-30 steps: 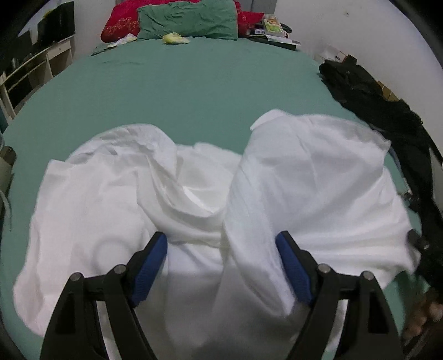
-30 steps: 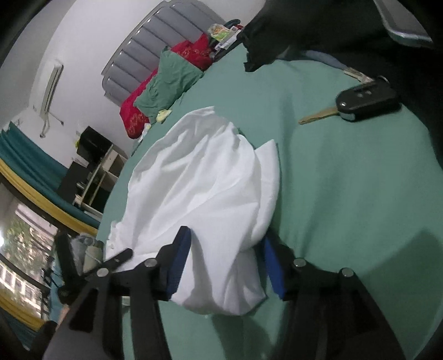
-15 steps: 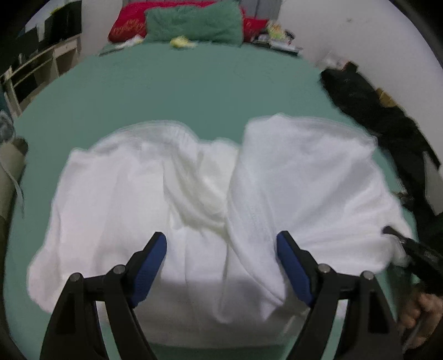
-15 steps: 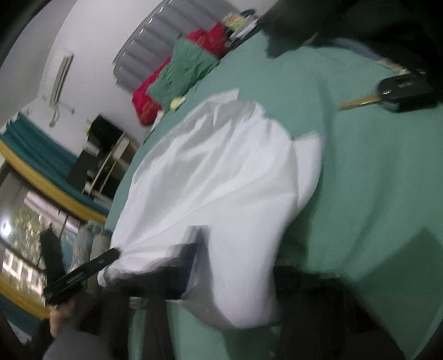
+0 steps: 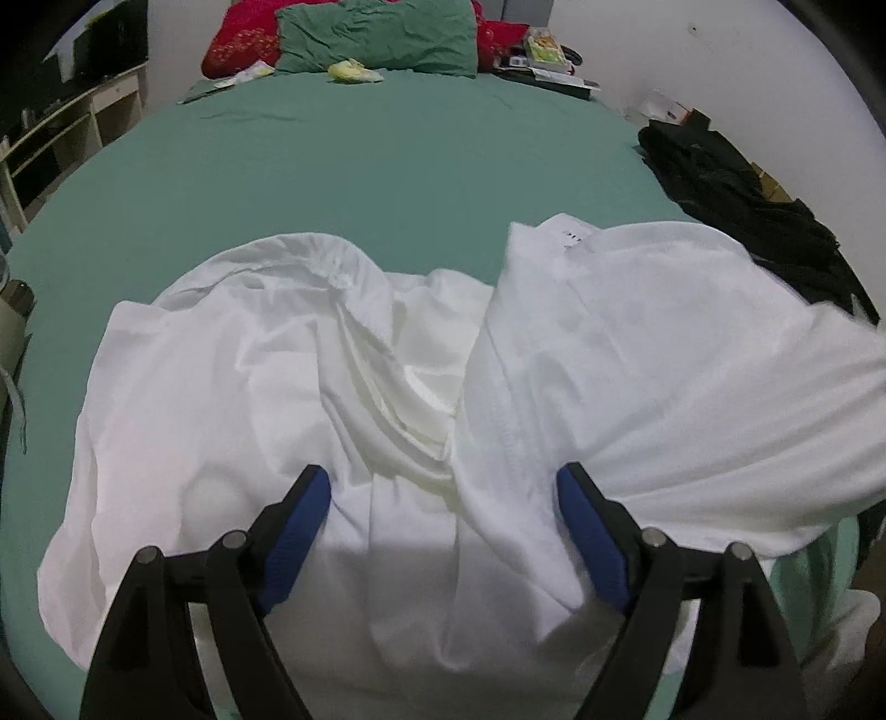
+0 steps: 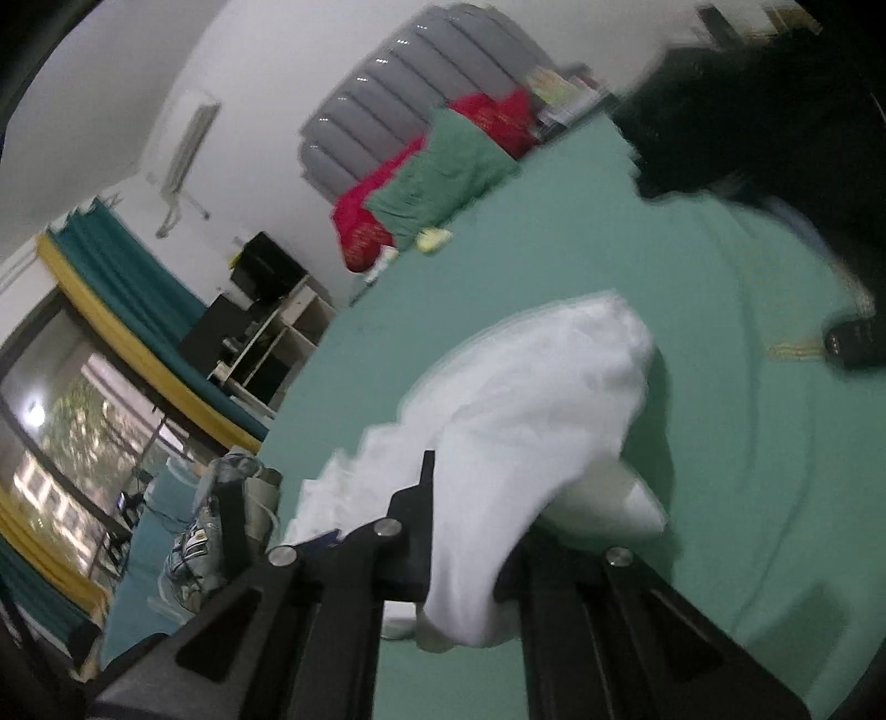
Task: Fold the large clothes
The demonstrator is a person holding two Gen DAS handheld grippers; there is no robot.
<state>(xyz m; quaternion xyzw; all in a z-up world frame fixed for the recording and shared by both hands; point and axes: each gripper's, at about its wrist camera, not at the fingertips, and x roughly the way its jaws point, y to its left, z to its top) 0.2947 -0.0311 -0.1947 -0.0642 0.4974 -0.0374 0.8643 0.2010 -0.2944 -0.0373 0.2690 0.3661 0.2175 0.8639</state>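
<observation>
Gripping white garment (image 6: 531, 399), right tool (image 6: 470, 531) clamped.

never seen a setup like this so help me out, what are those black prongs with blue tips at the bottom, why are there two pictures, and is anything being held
The prongs are hand-held two-finger grippers, one in each of a person's hands, each carrying a fisheye camera that looks along its fingers. So each picture is one gripper's own view. In the left view, the left gripper is open above a crumpled white garment on a bed with a green sheet; nothing is pinched. In the right view, the right gripper is shut on a fold of that garment, which hangs lifted off the sheet. Green and red pillows, dark clothes and a car key also lie on the bed.
</observation>
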